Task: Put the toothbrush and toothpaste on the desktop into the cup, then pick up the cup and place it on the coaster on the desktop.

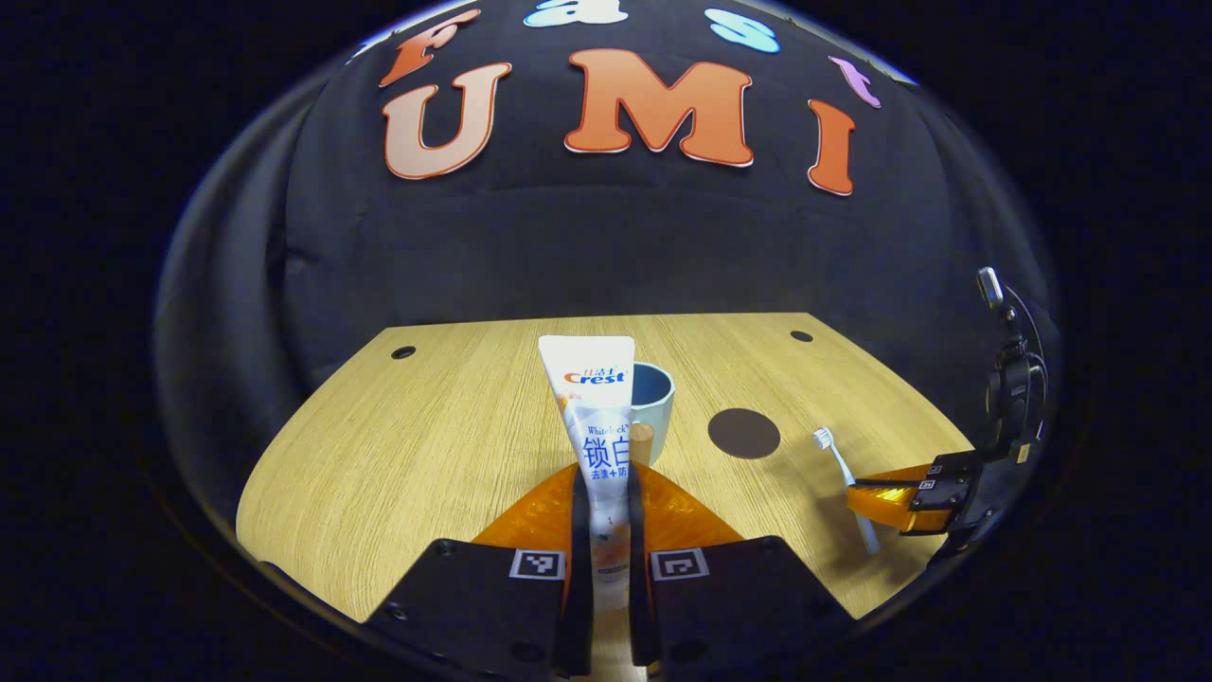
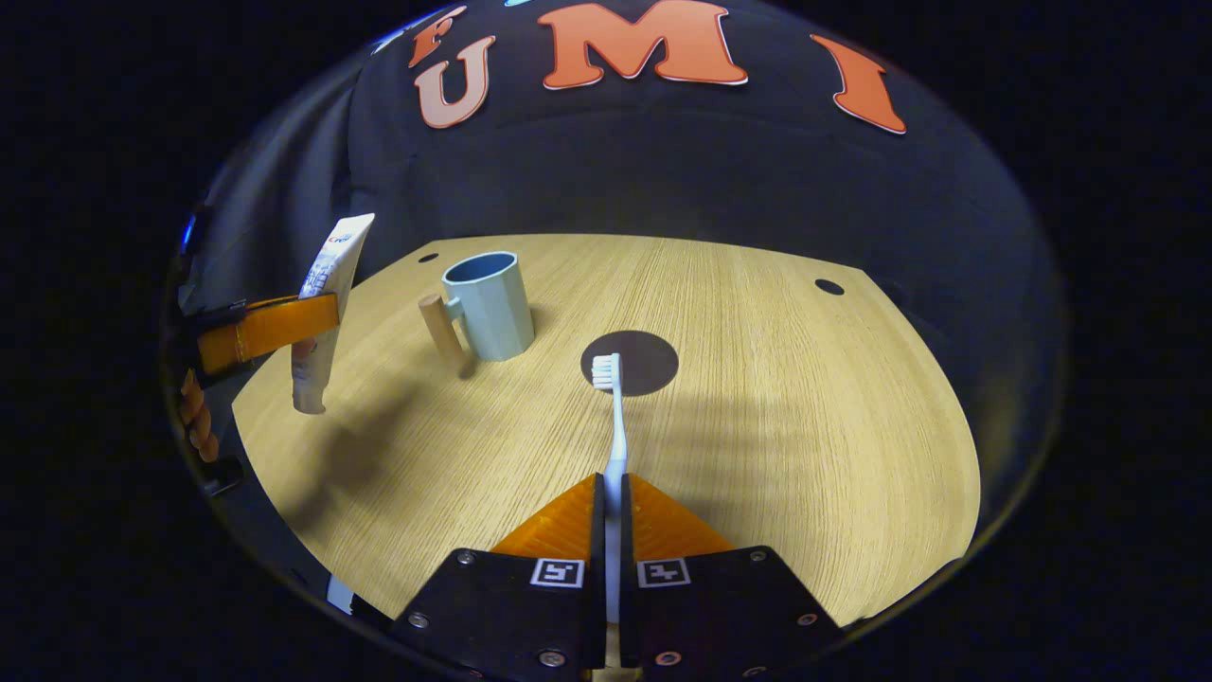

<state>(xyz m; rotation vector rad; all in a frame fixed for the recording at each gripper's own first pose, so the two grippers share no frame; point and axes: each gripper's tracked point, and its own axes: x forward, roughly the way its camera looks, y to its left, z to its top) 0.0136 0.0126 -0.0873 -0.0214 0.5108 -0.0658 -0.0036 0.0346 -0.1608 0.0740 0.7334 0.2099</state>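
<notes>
Between left jaws, toothpaste (image 1: pixel 602 445) upright.

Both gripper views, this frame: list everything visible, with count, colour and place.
toothpaste: one, white tube, off the desktop, clamped between the left gripper's fingers
toothbrush: one, white, held by the right gripper
cup: one, pale blue with wooden handle, upright on the desktop, empty
coaster: one, dark brown disc, beside the cup
desktop: one, light wood
left gripper: shut on the toothpaste
right gripper: shut on the toothbrush
hand: holding the left gripper
</notes>
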